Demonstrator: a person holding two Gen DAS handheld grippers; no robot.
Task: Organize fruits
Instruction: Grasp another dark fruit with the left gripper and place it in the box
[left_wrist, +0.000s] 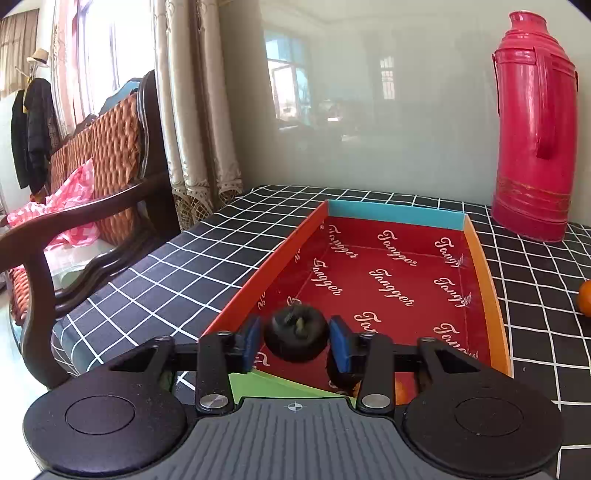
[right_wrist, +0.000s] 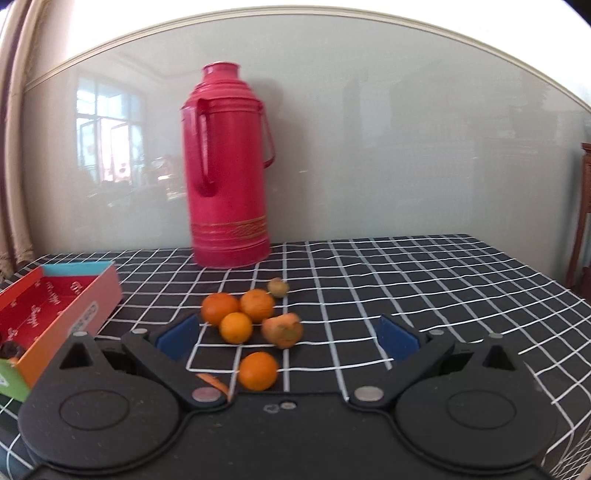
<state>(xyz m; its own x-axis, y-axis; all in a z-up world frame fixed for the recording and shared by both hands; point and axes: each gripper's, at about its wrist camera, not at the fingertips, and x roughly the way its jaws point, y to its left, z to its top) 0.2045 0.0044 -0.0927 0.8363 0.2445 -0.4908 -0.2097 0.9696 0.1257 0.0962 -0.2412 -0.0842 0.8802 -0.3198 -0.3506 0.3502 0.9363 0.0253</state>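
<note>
My left gripper hovers over the near end of a shallow box with a red printed inside. A dark round fruit sits between its blue pads, which stand just clear of it. Under the fingers, another dark fruit and an orange lie in the box. My right gripper is wide open above the checked cloth. Ahead of it lie three oranges, a brownish-orange fruit and a small greenish fruit. One more orange sits between the finger bases.
A tall red thermos stands at the back against a glossy wall panel. The box is left of the fruit pile. A wooden chair with a pink bag stands beyond the table's left edge. A scrap of peel lies near the right gripper.
</note>
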